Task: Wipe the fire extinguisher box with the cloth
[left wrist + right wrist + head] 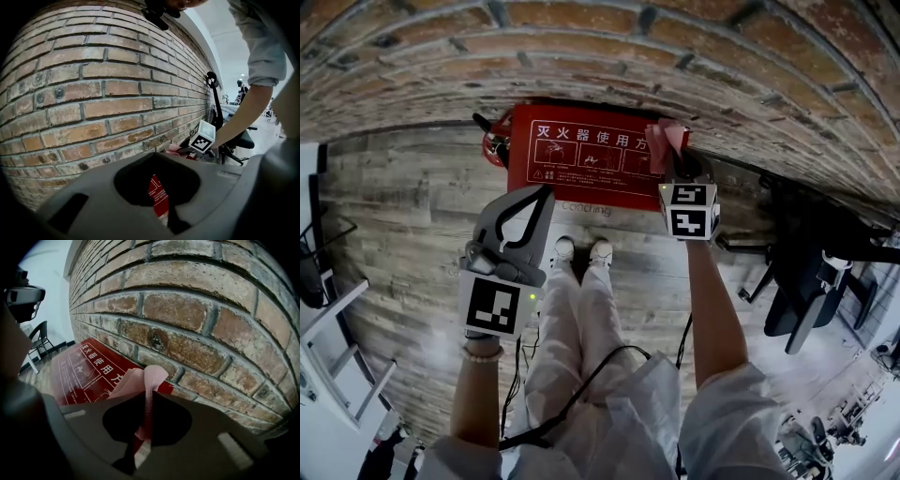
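Box (581, 155) sits on the floor (412, 206) tight against the brick wall (581, 47), long side along it. Head view: right gripper (672, 157) is over the box's right end pinching the pink cloth (664, 139); left gripper (542, 197) hangs off the near edge. Left gripper view: jaws look pressed together, empty I think. Right gripper view: cloth clamped, box stretches away leftward, so that's the wipe direction.

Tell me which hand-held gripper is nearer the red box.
Right. The right hand-held gripper holds the cloth over the box; the left hand-held gripper is held farther back from it.
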The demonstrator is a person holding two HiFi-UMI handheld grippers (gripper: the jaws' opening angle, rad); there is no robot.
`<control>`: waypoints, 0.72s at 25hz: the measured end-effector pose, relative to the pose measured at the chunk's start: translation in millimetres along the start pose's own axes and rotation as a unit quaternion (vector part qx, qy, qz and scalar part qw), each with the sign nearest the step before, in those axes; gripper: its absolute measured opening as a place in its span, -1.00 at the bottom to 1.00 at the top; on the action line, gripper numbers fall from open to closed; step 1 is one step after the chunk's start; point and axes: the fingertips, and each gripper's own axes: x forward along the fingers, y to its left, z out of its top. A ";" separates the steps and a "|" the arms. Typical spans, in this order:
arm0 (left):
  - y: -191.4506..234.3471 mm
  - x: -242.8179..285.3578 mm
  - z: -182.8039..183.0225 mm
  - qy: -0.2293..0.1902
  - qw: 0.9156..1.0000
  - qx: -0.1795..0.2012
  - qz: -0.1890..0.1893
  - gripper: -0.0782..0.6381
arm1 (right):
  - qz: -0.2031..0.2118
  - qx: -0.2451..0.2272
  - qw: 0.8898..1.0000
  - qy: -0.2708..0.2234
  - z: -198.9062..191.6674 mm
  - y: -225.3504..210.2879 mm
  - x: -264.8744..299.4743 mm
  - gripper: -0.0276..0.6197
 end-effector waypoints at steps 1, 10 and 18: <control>-0.1 0.8 -0.5 0.001 1.000 -0.001 0.000 -0.79 | -0.002 0.002 1.000 0.001 -1.8 -2.3 -0.2 -0.82; -2.7 2.5 1.7 0.001 1.000 0.003 -0.004 -0.79 | -0.013 0.015 1.000 0.010 -16.1 -20.6 -7.4 -0.82; 2.5 -2.6 -1.6 0.001 1.000 -0.002 0.002 -0.79 | -0.010 0.011 1.000 0.002 -14.7 -19.9 -8.5 -0.82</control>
